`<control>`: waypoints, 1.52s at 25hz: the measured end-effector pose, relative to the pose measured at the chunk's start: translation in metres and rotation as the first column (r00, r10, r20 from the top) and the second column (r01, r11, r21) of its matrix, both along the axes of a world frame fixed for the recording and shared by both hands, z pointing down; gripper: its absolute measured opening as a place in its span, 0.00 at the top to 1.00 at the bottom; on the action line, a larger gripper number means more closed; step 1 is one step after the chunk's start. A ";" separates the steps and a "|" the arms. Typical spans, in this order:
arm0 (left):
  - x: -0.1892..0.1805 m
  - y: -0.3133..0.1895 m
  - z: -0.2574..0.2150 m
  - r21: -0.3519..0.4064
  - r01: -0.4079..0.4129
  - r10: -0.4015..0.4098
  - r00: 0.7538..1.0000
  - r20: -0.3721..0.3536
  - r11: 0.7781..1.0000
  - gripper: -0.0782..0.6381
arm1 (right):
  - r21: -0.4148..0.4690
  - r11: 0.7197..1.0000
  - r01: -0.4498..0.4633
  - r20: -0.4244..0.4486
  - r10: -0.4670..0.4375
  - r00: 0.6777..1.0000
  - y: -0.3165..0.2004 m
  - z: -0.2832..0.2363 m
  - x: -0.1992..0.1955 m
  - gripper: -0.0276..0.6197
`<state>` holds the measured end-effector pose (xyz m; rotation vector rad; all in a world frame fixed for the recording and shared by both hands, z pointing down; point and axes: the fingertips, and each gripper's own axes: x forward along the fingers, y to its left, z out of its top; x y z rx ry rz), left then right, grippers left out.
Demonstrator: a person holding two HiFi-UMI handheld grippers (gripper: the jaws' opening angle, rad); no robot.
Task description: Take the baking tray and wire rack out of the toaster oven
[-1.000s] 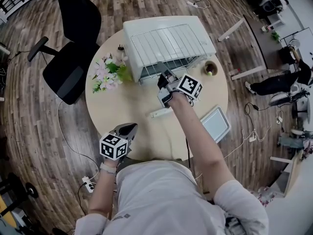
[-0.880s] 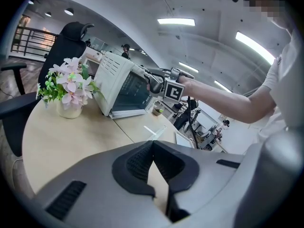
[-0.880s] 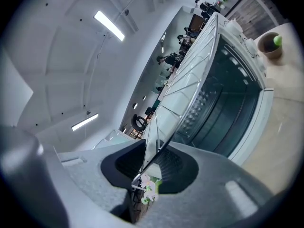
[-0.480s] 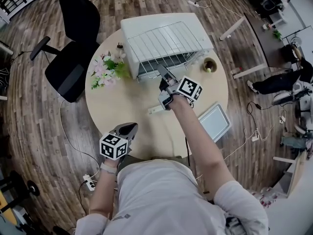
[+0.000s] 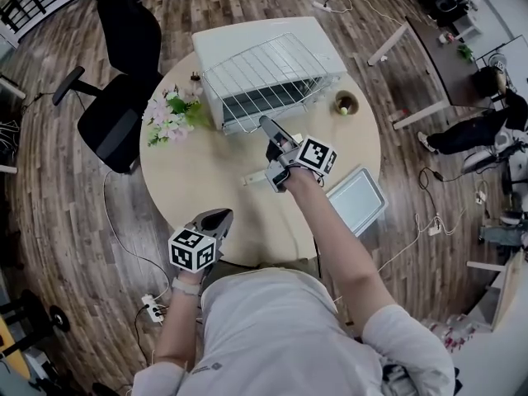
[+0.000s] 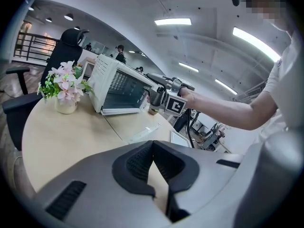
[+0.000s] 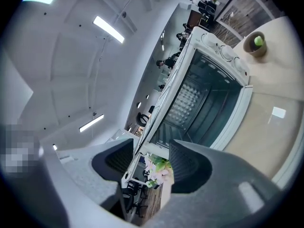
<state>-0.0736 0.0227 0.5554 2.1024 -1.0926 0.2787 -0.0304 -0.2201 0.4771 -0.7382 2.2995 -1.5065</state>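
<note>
The rack (image 5: 264,68) lies atop the oven (image 5: 239,33), upper centre; the tray (image 5: 356,200) sits at the table's (image 5: 206,180) right edge. The rack is light, stiff, slick wire, best pinched at its front rim. The right gripper's (image 5: 268,130) jaws have just been opening, with nothing between them. The left gripper (image 5: 216,217) is closed and empty.

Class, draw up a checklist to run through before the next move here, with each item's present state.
1. Jaws of the right gripper have just been opening and stand apart, nothing pressed between them: ok.
2. The wire rack lies on top of the toaster oven: ok.
3. Oven's inside empty: ok.
4. The baking tray is out, on the table: ok.
5. The left gripper shut, empty: ok.
</note>
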 end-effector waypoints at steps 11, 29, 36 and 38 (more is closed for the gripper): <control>0.038 0.016 -0.003 -0.003 -0.008 0.008 1.000 0.023 1.000 0.89 | 0.042 0.999 0.030 0.052 -0.032 0.998 0.022 -0.016 0.033 0.65; 0.074 0.001 -0.042 0.124 -0.021 0.015 0.998 0.054 0.992 0.89 | 0.402 0.899 0.175 -0.344 -0.029 0.939 0.124 -0.048 0.112 0.95; 0.096 -0.007 -0.075 0.233 -0.008 -0.008 0.998 0.070 0.973 0.89 | 0.487 0.848 0.211 -0.444 0.032 0.896 0.163 -0.061 0.154 0.95; 0.103 -0.009 -0.086 0.271 0.004 -0.027 0.996 0.082 0.963 0.89 | 0.501 0.841 0.204 -0.456 0.057 0.888 0.171 -0.063 0.167 0.95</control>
